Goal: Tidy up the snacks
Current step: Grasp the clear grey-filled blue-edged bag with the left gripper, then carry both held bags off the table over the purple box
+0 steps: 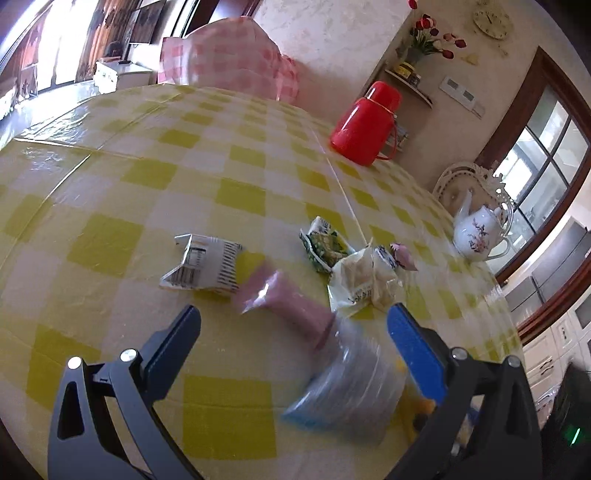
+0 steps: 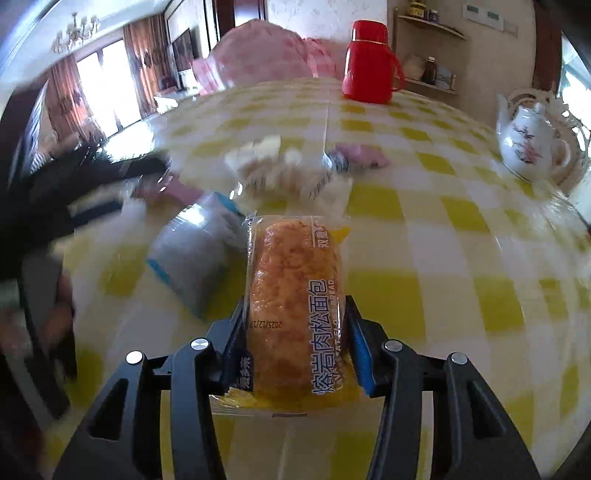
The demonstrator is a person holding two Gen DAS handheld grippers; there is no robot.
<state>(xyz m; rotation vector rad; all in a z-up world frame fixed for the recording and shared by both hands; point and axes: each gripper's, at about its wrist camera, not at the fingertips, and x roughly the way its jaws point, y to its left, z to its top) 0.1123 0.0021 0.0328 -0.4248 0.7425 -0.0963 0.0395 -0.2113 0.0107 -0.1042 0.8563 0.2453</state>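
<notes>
Your right gripper (image 2: 293, 325) clamps the bread pack (image 2: 291, 295) across its near middle, over the table (image 2: 443, 258). Soft, light, slippery film: squeeze gently. Left gripper (image 1: 295, 325) gapes empty.

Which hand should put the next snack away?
The right gripper: it is already shut on the clear-wrapped orange bread roll. The left gripper is open and holds nothing, with a blurry clear plastic bag between its fingers.

A yellow-checked tablecloth (image 1: 155, 173) covers the table. Daylight pours through curtained windows (image 2: 107, 85) under a chandelier (image 2: 75, 27). A round clock (image 1: 493, 18) hangs on the pale wall.
</notes>
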